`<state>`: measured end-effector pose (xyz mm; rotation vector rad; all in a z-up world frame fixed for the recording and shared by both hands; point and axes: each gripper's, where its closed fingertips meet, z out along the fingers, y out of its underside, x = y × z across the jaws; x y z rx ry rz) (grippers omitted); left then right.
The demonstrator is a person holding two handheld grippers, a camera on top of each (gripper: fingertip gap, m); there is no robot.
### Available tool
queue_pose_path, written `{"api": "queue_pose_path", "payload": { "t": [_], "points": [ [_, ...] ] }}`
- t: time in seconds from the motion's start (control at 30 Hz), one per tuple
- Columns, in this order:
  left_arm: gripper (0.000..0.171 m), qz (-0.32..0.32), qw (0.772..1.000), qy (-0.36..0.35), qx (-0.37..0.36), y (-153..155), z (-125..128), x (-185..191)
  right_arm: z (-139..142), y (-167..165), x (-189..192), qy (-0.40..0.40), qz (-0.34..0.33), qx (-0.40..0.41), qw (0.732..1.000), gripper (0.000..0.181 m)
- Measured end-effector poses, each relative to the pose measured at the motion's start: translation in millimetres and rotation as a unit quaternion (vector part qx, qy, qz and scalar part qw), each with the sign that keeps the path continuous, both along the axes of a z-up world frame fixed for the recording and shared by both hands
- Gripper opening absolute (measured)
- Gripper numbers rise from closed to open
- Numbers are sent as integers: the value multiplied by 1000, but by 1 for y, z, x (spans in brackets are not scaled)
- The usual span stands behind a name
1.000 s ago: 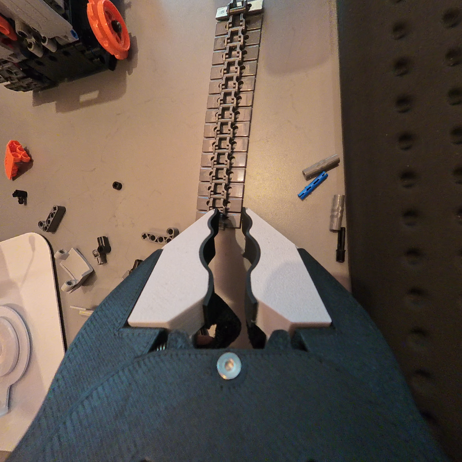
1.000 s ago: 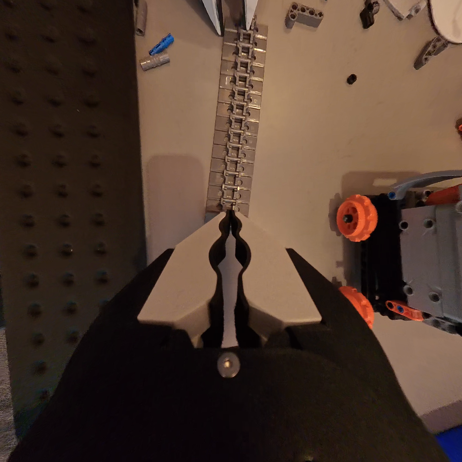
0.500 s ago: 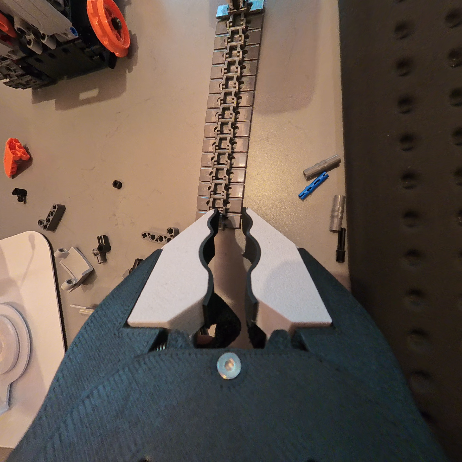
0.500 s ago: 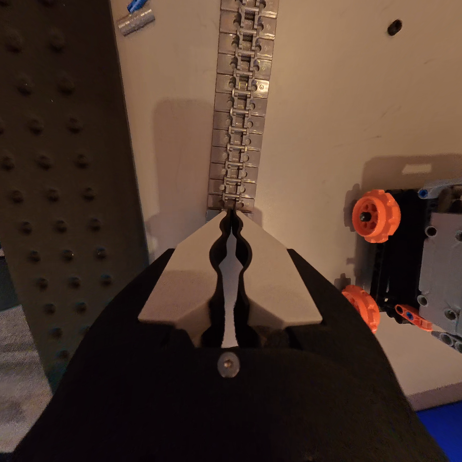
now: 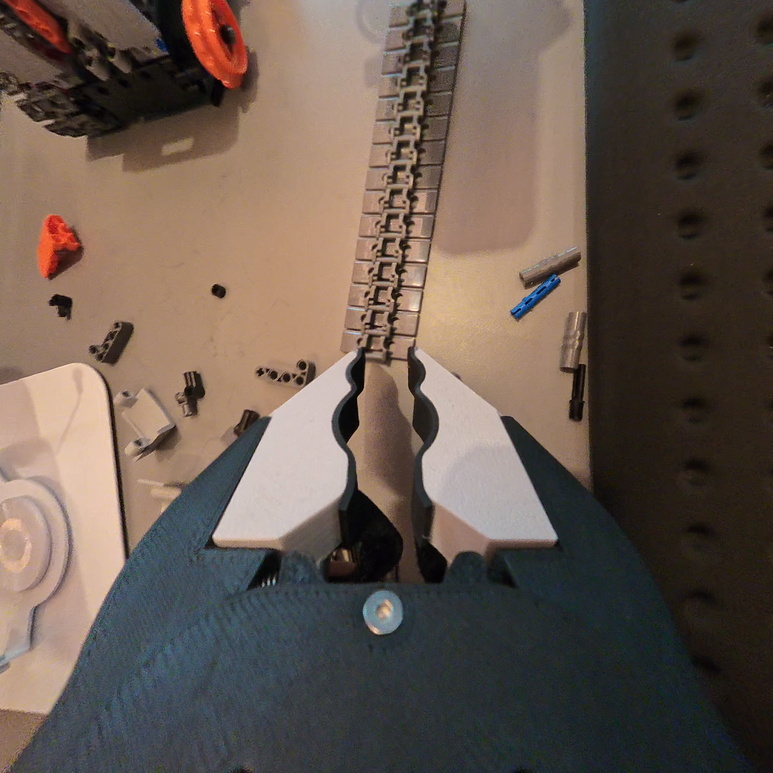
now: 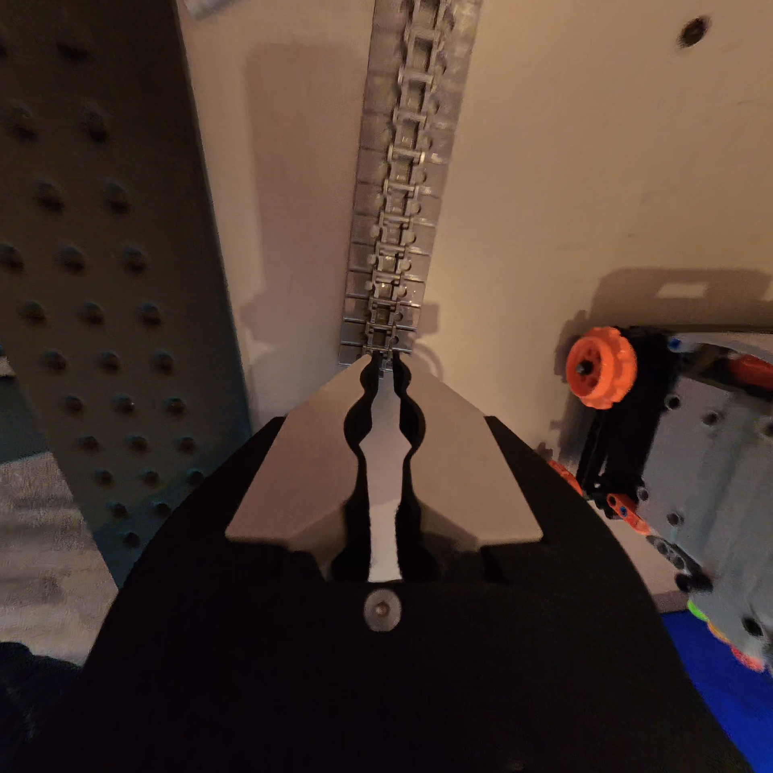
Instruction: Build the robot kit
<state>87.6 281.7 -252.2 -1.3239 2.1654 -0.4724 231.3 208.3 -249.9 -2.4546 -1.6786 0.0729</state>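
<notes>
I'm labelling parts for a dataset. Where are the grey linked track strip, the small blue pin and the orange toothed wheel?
grey linked track strip [image 5: 397,217]: left wrist view, on its middle links.
small blue pin [image 5: 535,296]: left wrist view, mid-shaft.
orange toothed wheel [image 6: 601,367]: right wrist view, on its face.

Dark ribbed printed gripper bodies, pale grey wavy-edged jaws, one silver screw [image 5: 382,612] at each base.

The long grey track [image 5: 401,200] lies down the middle of the table [image 5: 267,217]. On one side of the track there is bare table, then the wheeled toy [image 5: 125,62] and little loose pieces [image 5: 284,374]. On its other side, a narrow bare strip ends at the dark bumpy mat [image 5: 677,293].
</notes>
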Motion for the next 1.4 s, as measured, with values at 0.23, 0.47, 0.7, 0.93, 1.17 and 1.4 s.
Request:
{"api": "queue_pose_path", "payload": {
  "t": [0.23,0.47,0.7,0.93,1.17,1.4],
  "points": [
    [17,128,987,-80,50,71,51,-39,53,45,-46,101,-15,133,986,10],
    [16,230,967,-67,83,122,50,-82,47,104,-131,167,22,160,973,13],
    [17,213,975,-31,62,112,32,-86,15,148,-174,168,62,150,972,17],
    [17,191,980,-20,51,103,25,-79,6,180,-161,186,-36,111,976,14],
    [17,178,983,-15,43,98,21,-75,0,175,-166,213,-93,86,969,23],
    [17,172,984,-11,45,94,19,-73,-9,177,-170,211,-109,89,967,15]
  ]
}}
